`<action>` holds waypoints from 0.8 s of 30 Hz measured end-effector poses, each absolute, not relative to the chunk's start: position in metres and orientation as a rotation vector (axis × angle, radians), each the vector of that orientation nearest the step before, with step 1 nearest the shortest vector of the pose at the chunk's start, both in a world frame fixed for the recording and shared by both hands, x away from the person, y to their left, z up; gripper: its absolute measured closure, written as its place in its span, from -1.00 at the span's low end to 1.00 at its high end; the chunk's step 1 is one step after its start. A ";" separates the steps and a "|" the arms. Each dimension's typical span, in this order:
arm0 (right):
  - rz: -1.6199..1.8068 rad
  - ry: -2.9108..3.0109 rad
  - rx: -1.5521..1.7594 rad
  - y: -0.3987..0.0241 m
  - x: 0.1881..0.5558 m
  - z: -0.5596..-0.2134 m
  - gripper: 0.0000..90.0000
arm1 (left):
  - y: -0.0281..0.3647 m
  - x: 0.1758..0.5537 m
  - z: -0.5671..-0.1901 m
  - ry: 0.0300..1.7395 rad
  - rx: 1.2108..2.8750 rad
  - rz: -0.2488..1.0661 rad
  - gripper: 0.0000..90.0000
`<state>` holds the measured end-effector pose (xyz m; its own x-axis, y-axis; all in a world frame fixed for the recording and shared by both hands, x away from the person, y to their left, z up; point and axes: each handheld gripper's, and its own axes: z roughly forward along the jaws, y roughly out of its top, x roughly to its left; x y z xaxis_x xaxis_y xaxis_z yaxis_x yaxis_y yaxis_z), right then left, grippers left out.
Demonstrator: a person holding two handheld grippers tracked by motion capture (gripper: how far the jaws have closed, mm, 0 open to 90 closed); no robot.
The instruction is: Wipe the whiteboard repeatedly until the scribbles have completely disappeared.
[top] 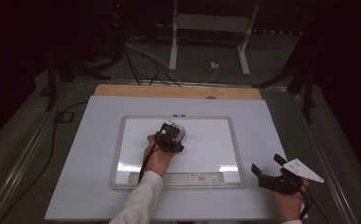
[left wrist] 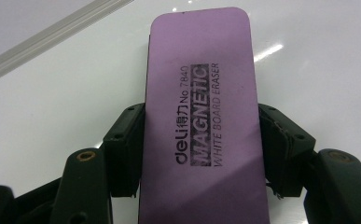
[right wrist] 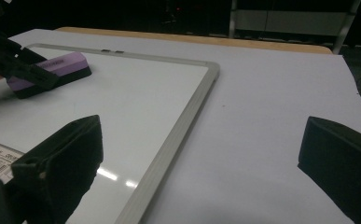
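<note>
Fingers (left wrist: 124, 154) of the left gripper (left wrist: 201, 154) are clamped on the long sides of the purple eraser (left wrist: 201, 107), one pad on each edge, with the eraser's printed face up and its far end reaching past the pads. Taking the whiteboard (top: 215, 140) as landmark, the eraser (top: 177, 133) lies flat on its white surface, towards the upper middle, below the top frame. On the white table sheet (top: 89, 177), off the whiteboard's lower right corner, the right gripper (top: 267, 165) is held with its jaws wide apart and nothing between them.
</note>
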<state>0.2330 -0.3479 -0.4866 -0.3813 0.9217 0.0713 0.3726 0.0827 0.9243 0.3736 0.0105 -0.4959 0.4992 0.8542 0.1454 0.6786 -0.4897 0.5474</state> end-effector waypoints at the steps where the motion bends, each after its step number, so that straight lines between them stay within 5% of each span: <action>1: 1.284 1.814 1.279 -0.348 0.233 -0.487 -1.00 | 0.009 0.372 -0.496 1.255 2.327 0.559 -0.10; 13: 1.281 1.819 1.274 -0.347 0.233 -0.487 -1.00 | -0.050 0.323 -0.493 0.887 2.467 0.444 -0.10; 24: 1.284 1.809 1.280 -0.350 0.232 -0.486 -1.00 | 0.004 0.367 -0.495 1.188 2.376 0.558 -0.10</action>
